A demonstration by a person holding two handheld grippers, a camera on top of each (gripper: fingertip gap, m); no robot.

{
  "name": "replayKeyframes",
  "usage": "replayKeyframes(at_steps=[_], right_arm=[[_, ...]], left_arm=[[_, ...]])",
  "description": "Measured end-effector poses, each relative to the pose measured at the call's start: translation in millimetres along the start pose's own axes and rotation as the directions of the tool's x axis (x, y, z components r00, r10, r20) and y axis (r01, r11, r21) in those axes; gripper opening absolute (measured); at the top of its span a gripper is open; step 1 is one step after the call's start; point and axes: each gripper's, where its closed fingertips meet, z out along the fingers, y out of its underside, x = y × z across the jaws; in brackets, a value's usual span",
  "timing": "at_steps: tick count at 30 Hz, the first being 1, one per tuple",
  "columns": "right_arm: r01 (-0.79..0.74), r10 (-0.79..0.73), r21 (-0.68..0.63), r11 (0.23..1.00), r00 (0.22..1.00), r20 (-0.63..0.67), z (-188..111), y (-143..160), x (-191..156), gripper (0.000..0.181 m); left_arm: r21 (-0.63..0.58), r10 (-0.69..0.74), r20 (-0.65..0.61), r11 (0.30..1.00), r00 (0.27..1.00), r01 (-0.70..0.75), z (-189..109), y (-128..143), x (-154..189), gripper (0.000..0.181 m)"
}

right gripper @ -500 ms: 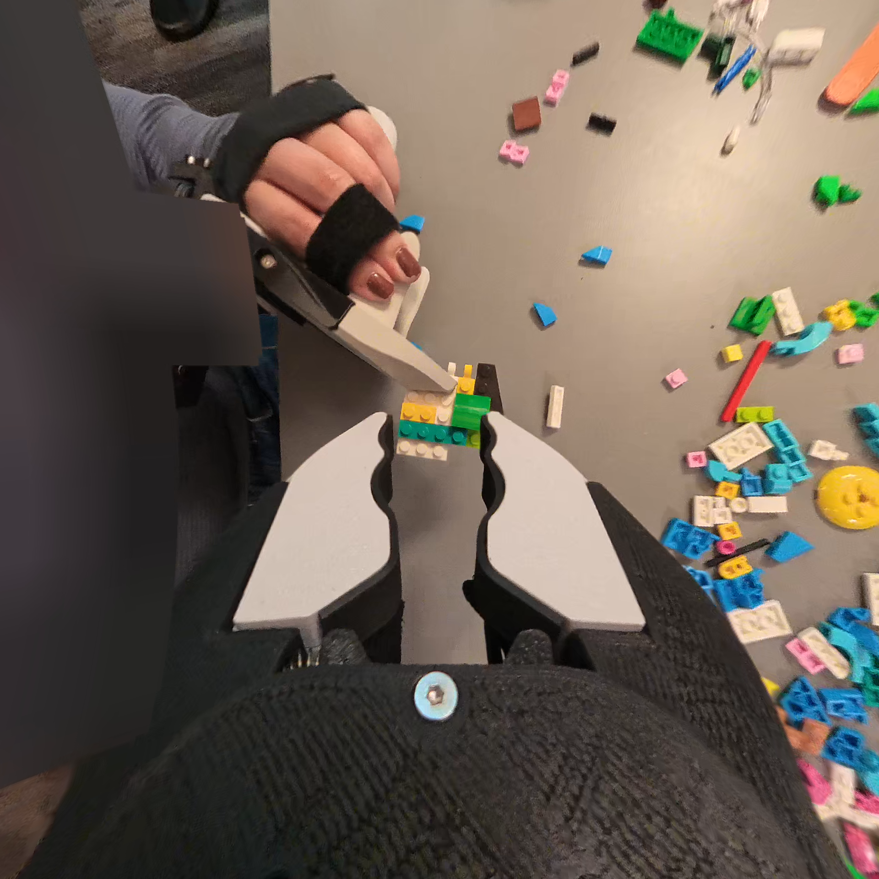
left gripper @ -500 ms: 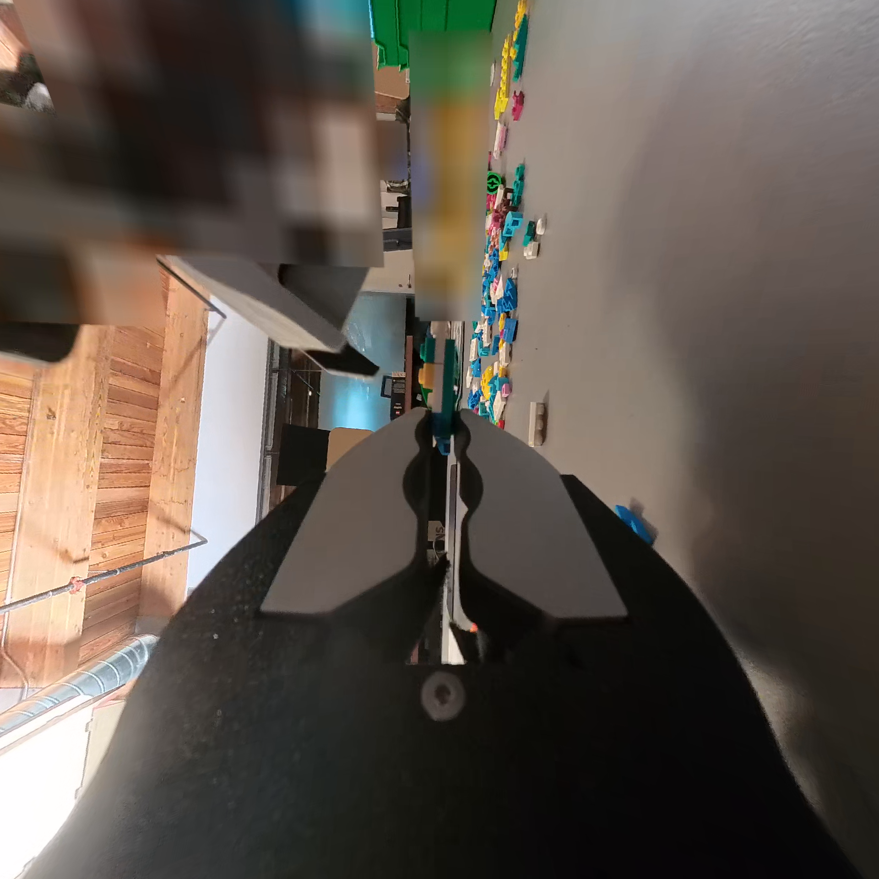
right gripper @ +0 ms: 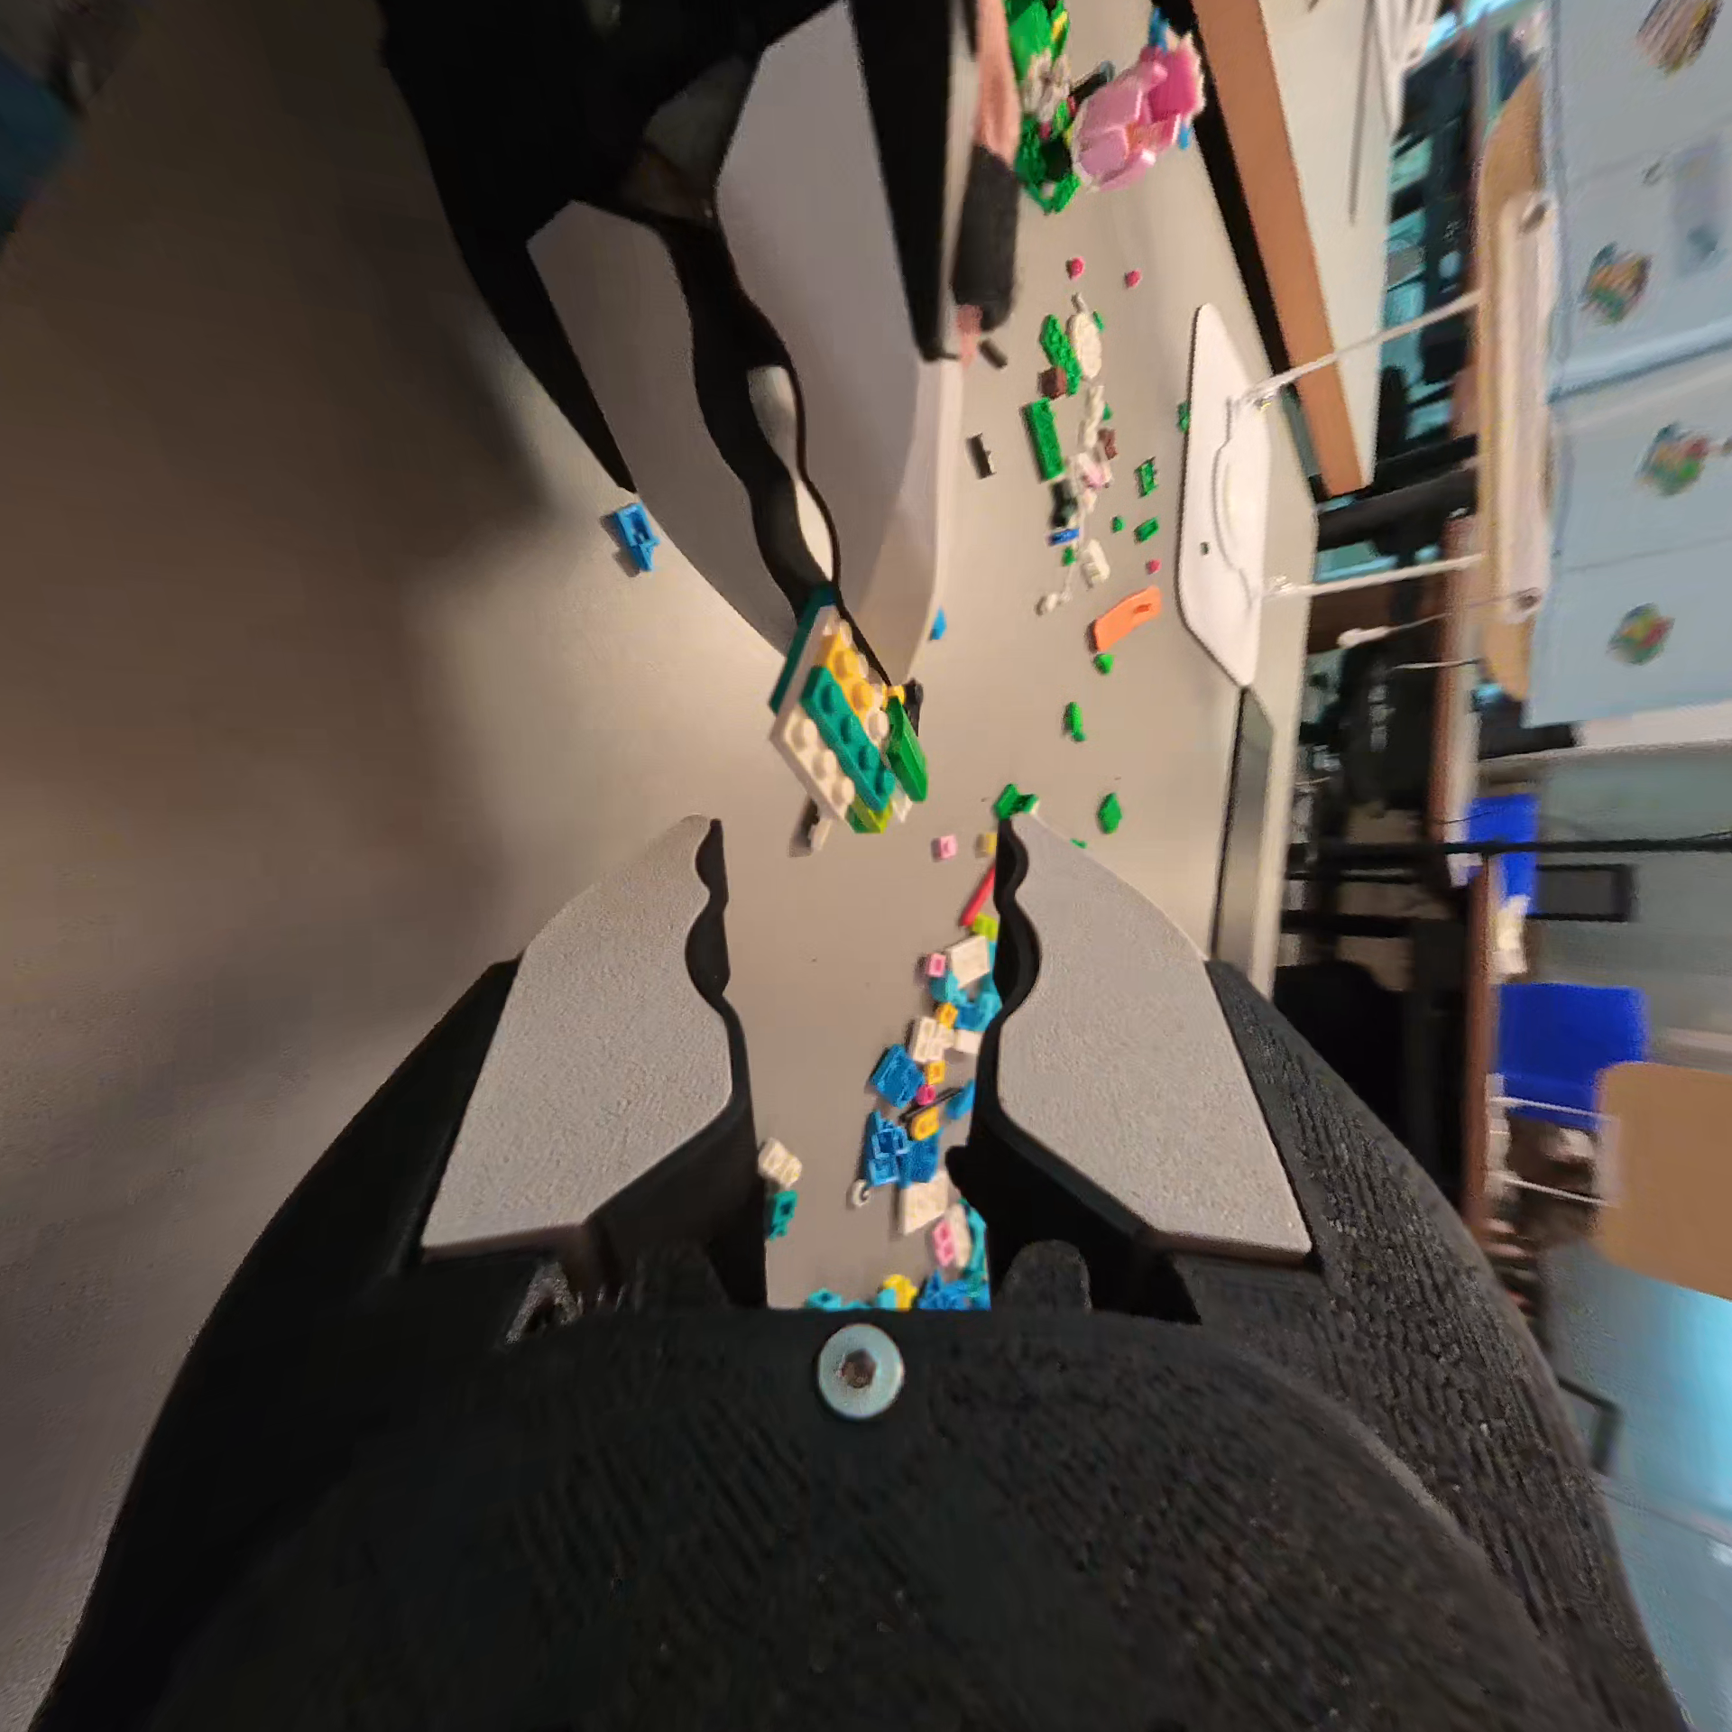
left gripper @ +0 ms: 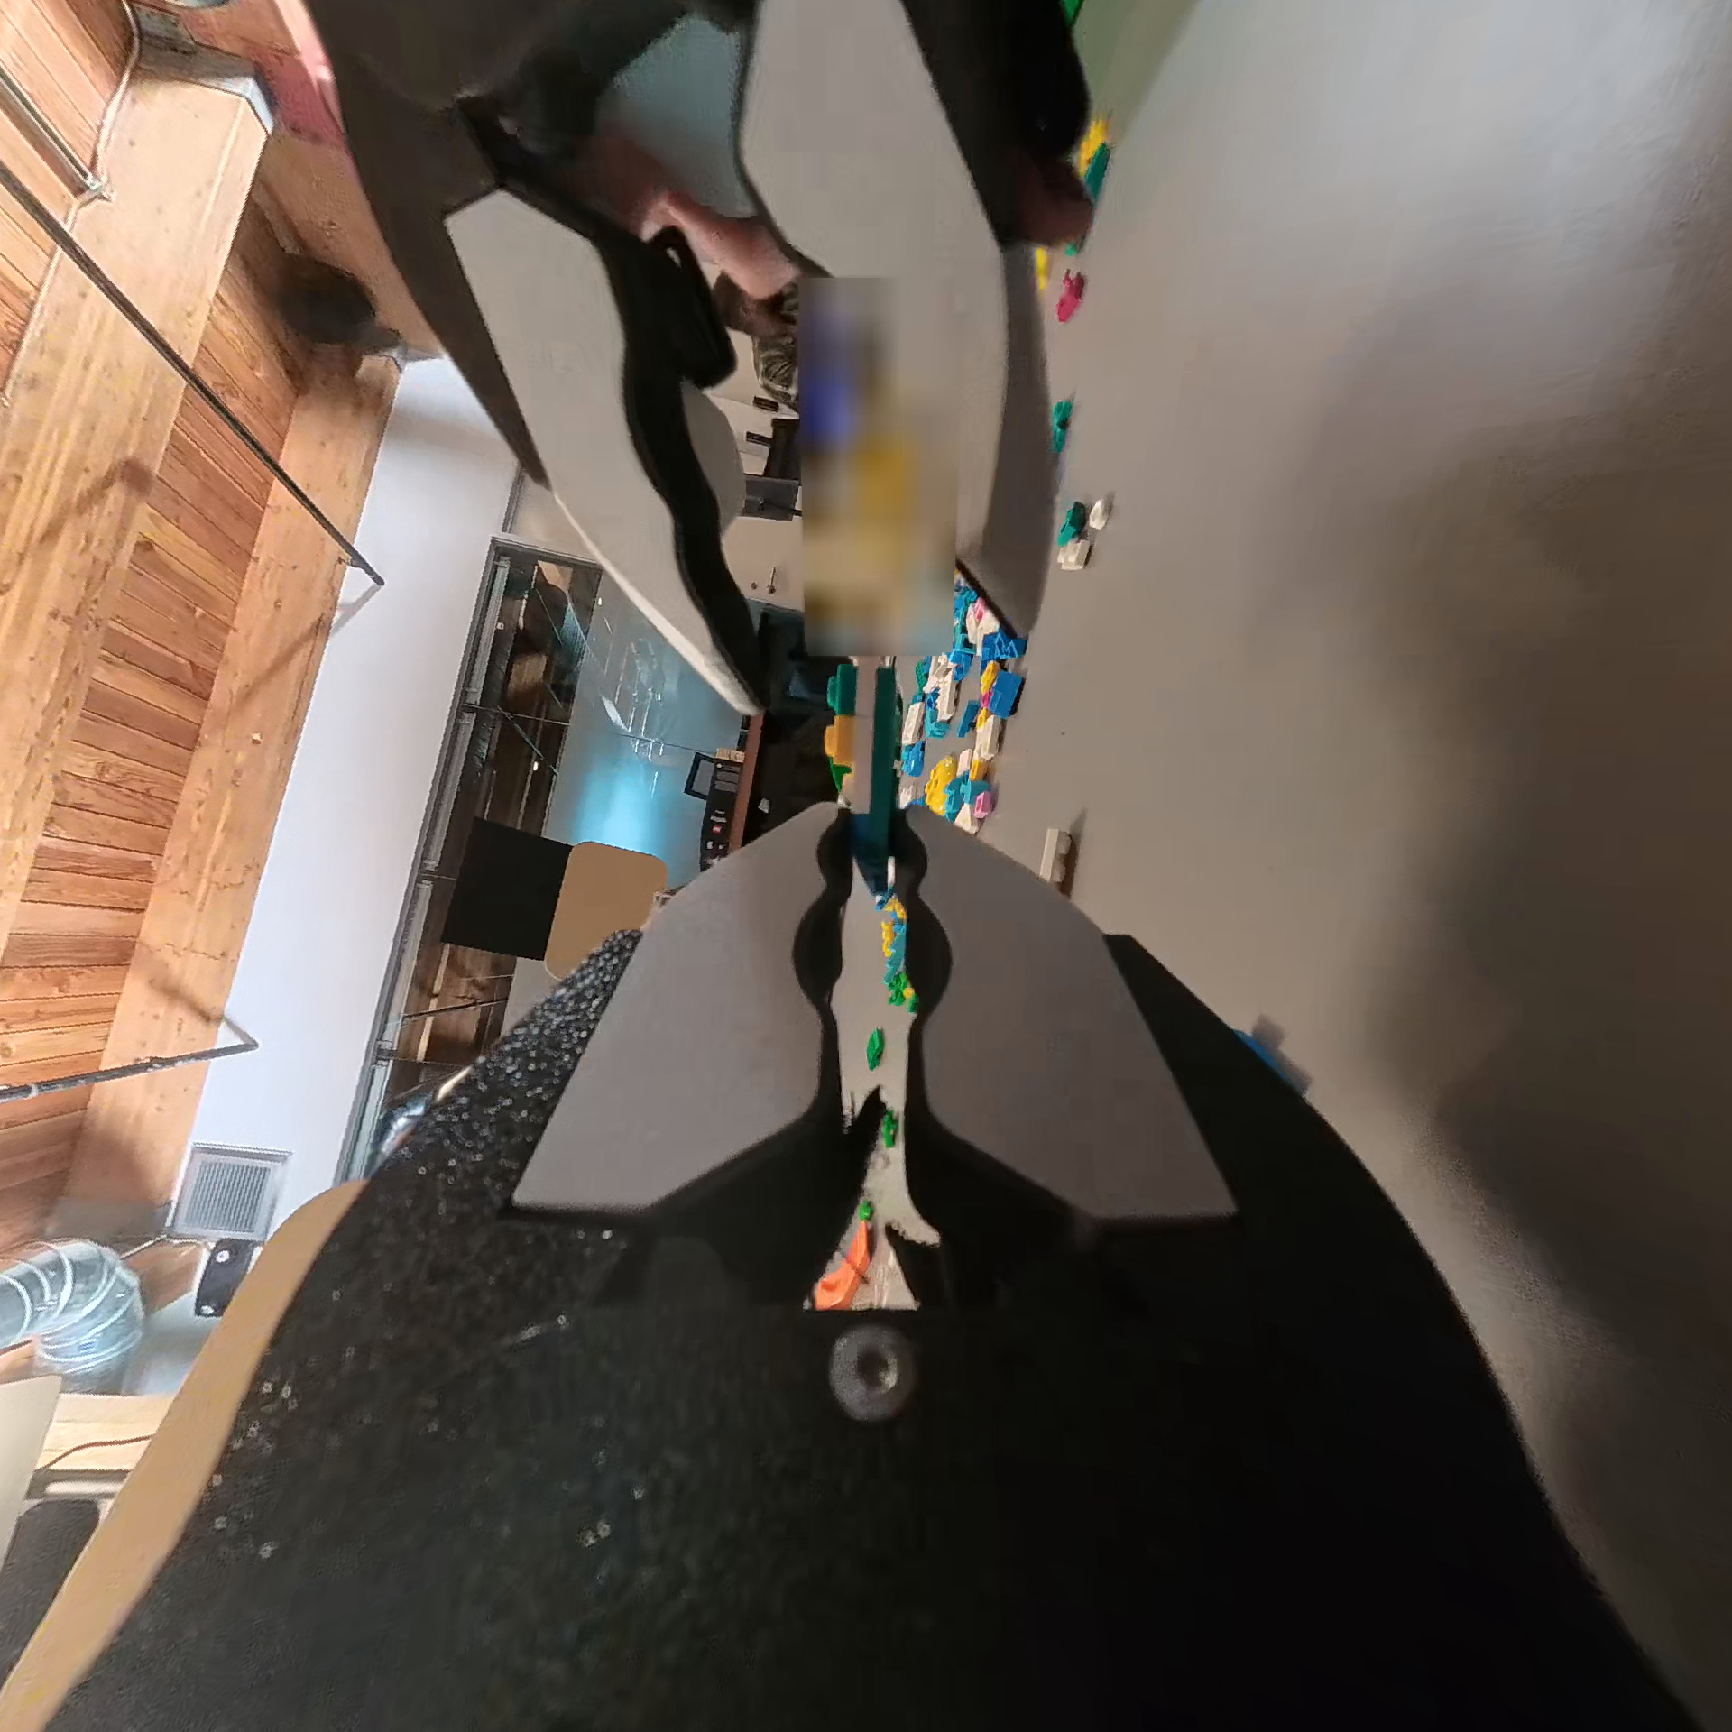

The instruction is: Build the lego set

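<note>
Gripping: the left claw (left gripper: pixel 876 848) is clamped on one end of the small lego assembly (left gripper: pixel 867 740), holding it up off the table (left gripper: pixel 1406 656).
Left claw from the other side: in the right wrist view it (right gripper: pixel 848 623) reaches in from the top, with the lego assembly (right gripper: pixel 843 722) sticking out from its tips, tilted.
Assembly: a white plate base with teal, yellow and green bricks stacked on it, studs facing the right wrist camera.
Right claw: the right claw (right gripper: pixel 853 839) is spread wide with nothing in it, its tips just beside the assembly but apart from it.
Right claw seen by the left: it (left gripper: pixel 890 647) looms large at the top of the left wrist view, just past the far end of the assembly.
Loose bricks: a scatter of blue, white, pink and yellow loose pieces (right gripper: pixel 928 1078) lies on the table beneath the right claw.
Further off: an orange piece (right gripper: pixel 1125 619) and a white stand (right gripper: pixel 1228 506) sit near the table's far edge.
Single brick: a blue brick (right gripper: pixel 633 536) lies alone, well apart from the pile.
</note>
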Motion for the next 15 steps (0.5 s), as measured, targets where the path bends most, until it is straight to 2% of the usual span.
replayKeyframes(at_steps=[1, 6, 10, 15], right_arm=[[0.033, -0.033, -0.006, 0.999, 0.999, -0.021, 3, -1, -1, 0.054], [0.108, -0.109, -0.023, 0.994, 0.989, -0.096, 15, -5, -2, 0.053], [0.086, -0.086, -0.006, 0.996, 0.99, -0.108, 17, -6, 1, 0.052], [0.082, -0.079, 0.019, 0.996, 0.986, -0.144, 15, -8, 7, 0.051]], left_arm=[[0.004, -0.007, -0.001, 1.0, 1.0, 0.007, 0, 0, 0, 0.008], [0.025, -0.029, -0.001, 0.999, 1.0, 0.029, -2, -3, -2, 0.008], [0.034, -0.028, 0.008, 0.999, 1.0, 0.028, -3, -4, -3, 0.007], [0.03, 0.054, 0.056, 0.998, 0.997, -0.056, -4, -6, -5, 0.008]])
